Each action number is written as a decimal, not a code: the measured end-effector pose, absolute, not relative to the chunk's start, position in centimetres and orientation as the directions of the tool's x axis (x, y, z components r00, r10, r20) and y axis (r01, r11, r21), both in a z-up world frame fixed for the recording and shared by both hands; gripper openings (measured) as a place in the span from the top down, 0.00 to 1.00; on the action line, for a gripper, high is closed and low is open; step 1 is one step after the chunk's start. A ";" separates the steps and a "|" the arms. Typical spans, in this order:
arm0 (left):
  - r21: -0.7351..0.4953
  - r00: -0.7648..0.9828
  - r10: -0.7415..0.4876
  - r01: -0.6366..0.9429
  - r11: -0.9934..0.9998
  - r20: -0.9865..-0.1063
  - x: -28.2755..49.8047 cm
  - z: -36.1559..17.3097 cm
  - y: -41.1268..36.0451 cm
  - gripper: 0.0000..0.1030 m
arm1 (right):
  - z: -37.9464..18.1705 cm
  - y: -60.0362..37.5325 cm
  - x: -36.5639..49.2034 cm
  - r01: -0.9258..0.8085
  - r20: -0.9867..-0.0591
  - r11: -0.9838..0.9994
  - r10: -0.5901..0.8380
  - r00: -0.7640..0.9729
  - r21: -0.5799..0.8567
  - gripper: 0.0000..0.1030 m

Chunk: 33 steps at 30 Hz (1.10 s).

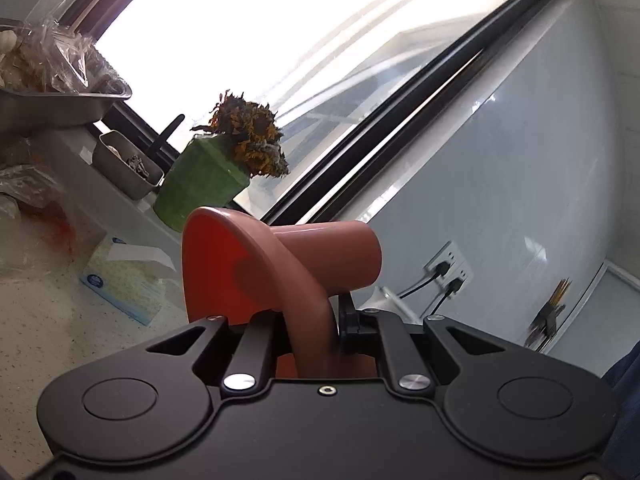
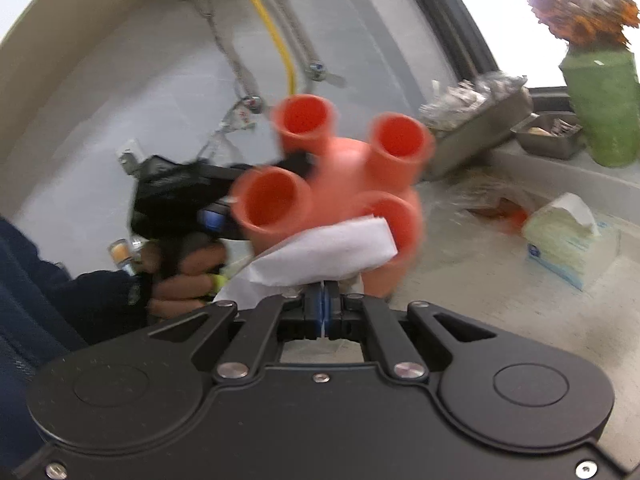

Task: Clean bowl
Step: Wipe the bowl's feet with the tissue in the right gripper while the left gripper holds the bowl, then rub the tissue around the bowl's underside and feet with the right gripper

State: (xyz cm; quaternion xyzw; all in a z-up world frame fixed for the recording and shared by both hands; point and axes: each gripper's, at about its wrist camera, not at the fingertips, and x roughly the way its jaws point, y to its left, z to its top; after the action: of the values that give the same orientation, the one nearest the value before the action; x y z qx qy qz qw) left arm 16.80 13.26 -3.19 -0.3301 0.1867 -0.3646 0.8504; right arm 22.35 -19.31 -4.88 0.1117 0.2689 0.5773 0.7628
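The bowl (image 2: 340, 184) is orange-pink with several hollow tube legs, held in the air with its underside toward the right wrist camera. My left gripper (image 1: 316, 336) is shut on the bowl's rim (image 1: 296, 280); one tube leg (image 1: 340, 256) sticks out to the right. The left gripper also shows in the right wrist view (image 2: 256, 184), at the bowl's left side. My right gripper (image 2: 322, 300) is shut on a white tissue (image 2: 320, 256), which lies against the bowl's underside by the lower legs.
A tissue box (image 2: 568, 240) lies on the speckled counter (image 2: 500, 312). A green pot with dried flowers (image 2: 600, 108) and metal trays (image 2: 548, 136) stand on the window sill. Pipes and a yellow hose (image 2: 280, 40) run down the wall. Wall sockets (image 1: 448, 268) hold plugs.
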 end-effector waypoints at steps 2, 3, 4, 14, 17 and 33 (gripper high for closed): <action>-0.705 0.670 -0.739 0.492 0.511 -0.068 16.8 -3.3 13.5 0.89 | -4.0 -19.1 21.8 -0.836 -0.269 0.290 0.946 0.179 0.466 0.97; -0.708 0.674 -0.736 0.490 0.508 -0.062 16.7 -3.3 13.6 0.89 | -3.5 -19.1 21.5 -0.843 -0.262 0.278 0.950 0.171 0.460 0.97; -0.706 0.676 -0.734 0.489 0.513 -0.065 16.7 -3.3 13.7 0.89 | -3.0 -19.1 21.2 -0.851 -0.253 0.265 0.954 0.162 0.454 0.97; -0.654 0.646 -0.752 0.516 0.553 -0.127 16.1 -3.5 12.4 0.89 | 1.7 -18.4 20.1 -0.901 -0.174 0.198 0.975 0.139 0.387 0.98; -0.631 0.632 -0.762 0.536 0.561 -0.140 15.9 -3.4 11.8 0.89 | 3.1 -18.5 20.8 -0.914 -0.157 0.210 0.974 0.164 0.348 0.97; -0.586 0.585 -0.797 0.596 0.549 -0.152 13.9 -3.5 11.4 0.89 | 2.3 -18.1 27.4 -0.891 -0.226 0.331 0.936 0.269 0.310 0.97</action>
State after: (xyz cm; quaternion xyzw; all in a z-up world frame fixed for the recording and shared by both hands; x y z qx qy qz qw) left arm 13.91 11.38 -3.53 -0.2448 0.2052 -0.4067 0.8559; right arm 27.45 -18.06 2.33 0.0601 0.1861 0.5753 0.7942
